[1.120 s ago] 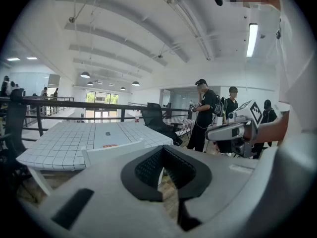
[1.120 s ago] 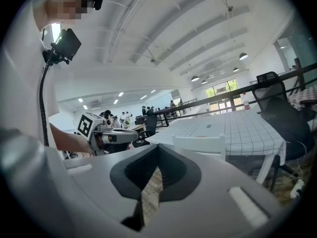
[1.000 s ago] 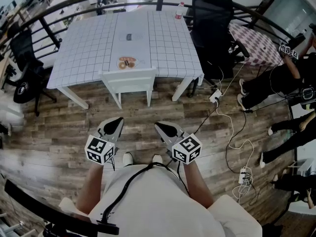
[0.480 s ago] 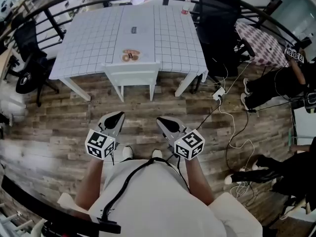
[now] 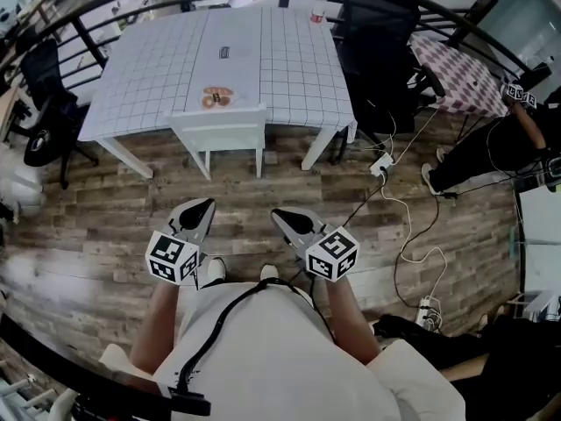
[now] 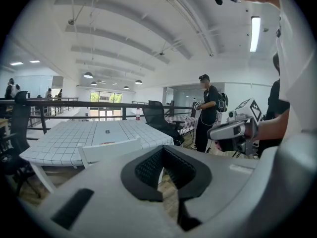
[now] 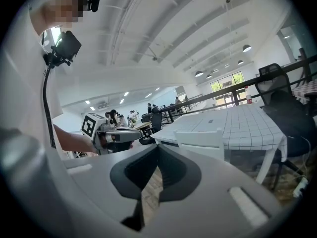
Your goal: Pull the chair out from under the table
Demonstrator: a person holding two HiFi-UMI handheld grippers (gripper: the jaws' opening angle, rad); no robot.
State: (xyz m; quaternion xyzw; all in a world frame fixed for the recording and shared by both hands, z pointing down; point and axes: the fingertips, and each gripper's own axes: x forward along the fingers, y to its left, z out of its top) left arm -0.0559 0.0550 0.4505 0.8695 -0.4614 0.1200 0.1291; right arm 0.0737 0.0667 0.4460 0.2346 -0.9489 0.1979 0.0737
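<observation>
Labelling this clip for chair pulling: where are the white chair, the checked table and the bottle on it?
white chair (image 5: 219,132), head view, middle of its backrest.
checked table (image 5: 302,64), head view, bare top right of centre.
bottle (image 5: 318,9), head view, its body.

chair (image 5: 219,130) seat is tucked under the table (image 5: 149,77), so the head view only gives you the backrest and two back legs; the table's far legs are lost under its top too; small orange-brown thing (image 5: 215,99) sits on the table just behind the backrest, way too tiny to tell what it is; same deal with the little dark thing (image 5: 225,53) further back; bottle (image 5: 318,9) at the far edge, label unreadable; person in black (image 5: 491,147) gets chopped by the right edge; in the left gripper view the chair's lower half disappears behind the left gripper (image 6: 163,150) body
</observation>
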